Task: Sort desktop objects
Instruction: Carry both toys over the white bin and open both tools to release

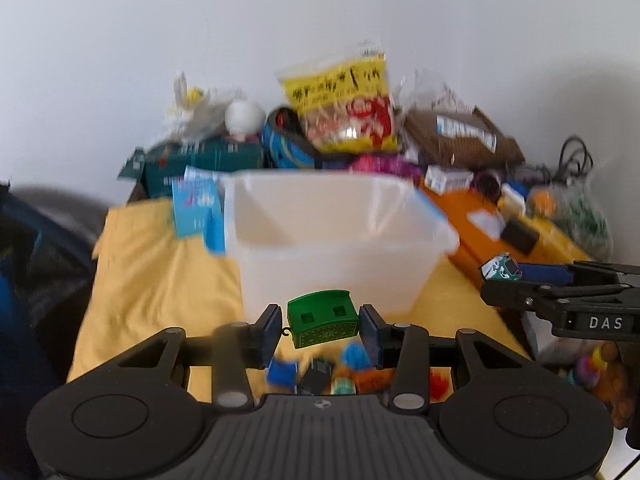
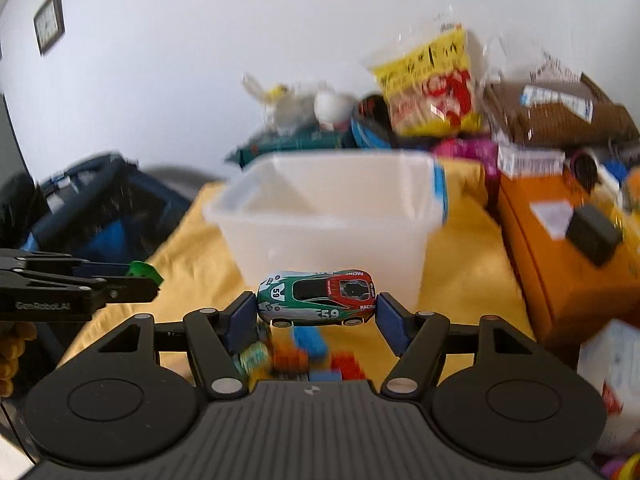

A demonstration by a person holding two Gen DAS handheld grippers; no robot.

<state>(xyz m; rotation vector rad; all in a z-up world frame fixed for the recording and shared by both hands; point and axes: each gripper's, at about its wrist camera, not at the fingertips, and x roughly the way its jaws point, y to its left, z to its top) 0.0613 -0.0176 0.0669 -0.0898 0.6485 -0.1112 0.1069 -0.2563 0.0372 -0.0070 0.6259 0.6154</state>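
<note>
While both grippers hang above the yellow cloth (image 1: 160,264), each carries a toy clear of the table. Between the blue pads of the left gripper (image 1: 322,326) sits a green block (image 1: 322,318), a small boxy piece with two square holes in its face; the pads close on its two ends and it hangs in the air above a heap of small toys (image 1: 320,372). Clamped nose to tail in the right gripper (image 2: 316,306) is a toy car (image 2: 316,298), green, white and red, marked 59, lying crosswise between the pads, above the same heap. Just beyond both grippers stands a clear plastic bin (image 1: 340,236) on the cloth, open at the top, its inside blurred. Behind the bin, clutter is piled against the white wall, among it a yellow bag (image 1: 344,108). An orange box (image 2: 560,248) lies to the right of the bin. In each view the other gripper shows at the edge, beside its mate.
</note>
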